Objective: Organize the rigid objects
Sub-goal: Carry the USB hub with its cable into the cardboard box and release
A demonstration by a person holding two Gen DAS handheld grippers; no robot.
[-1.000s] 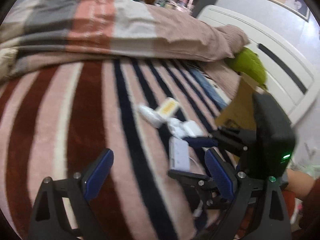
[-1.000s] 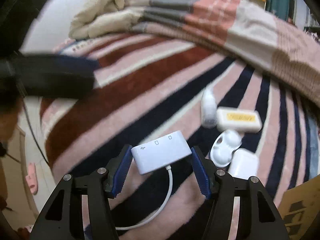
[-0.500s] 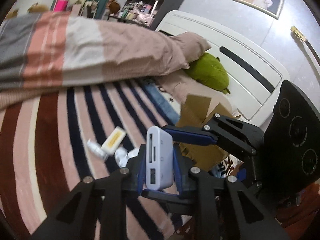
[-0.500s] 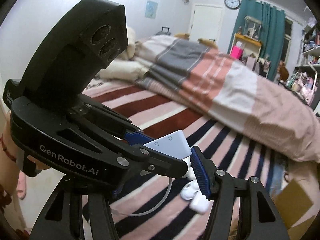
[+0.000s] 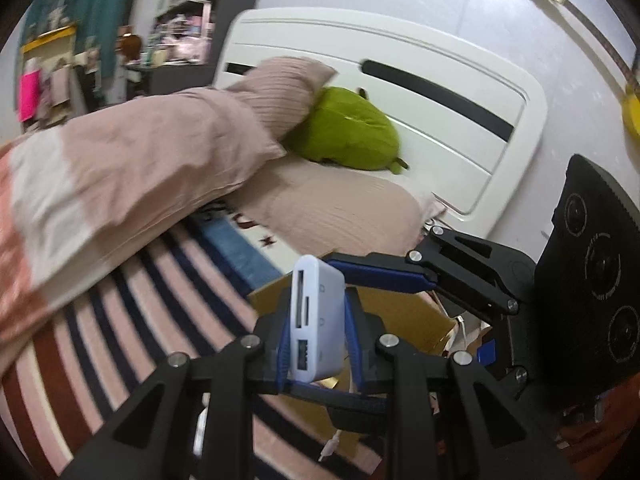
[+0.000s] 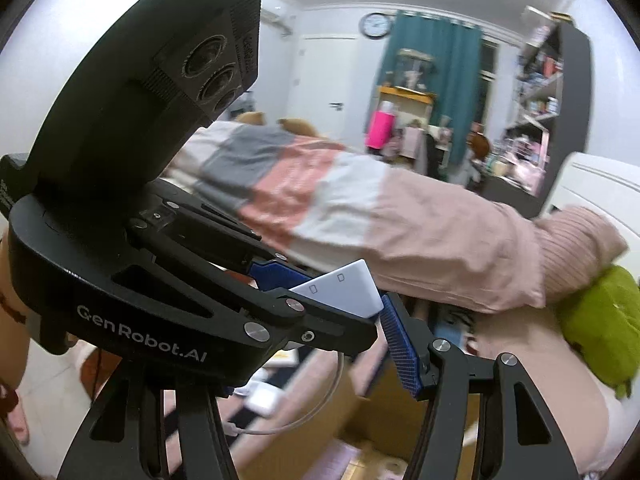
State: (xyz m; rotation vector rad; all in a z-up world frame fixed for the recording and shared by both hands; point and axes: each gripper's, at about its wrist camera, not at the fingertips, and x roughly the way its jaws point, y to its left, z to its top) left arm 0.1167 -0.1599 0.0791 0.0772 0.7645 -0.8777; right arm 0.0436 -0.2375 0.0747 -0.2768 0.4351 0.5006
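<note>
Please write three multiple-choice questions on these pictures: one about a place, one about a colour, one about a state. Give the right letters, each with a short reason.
1. Where is the green plush toy?
A) beside the pillow, before the headboard
B) in the cardboard box
C) on the floor

2. What colour is the adapter?
A) black
B) white
C) yellow

3. How does the left gripper stand?
A) wide open
B) shut, empty
C) shut on the adapter

Key: 1 A, it lies at the pillow's edge. 2 B, its body is white. 3 C, both blue pads press its sides.
</note>
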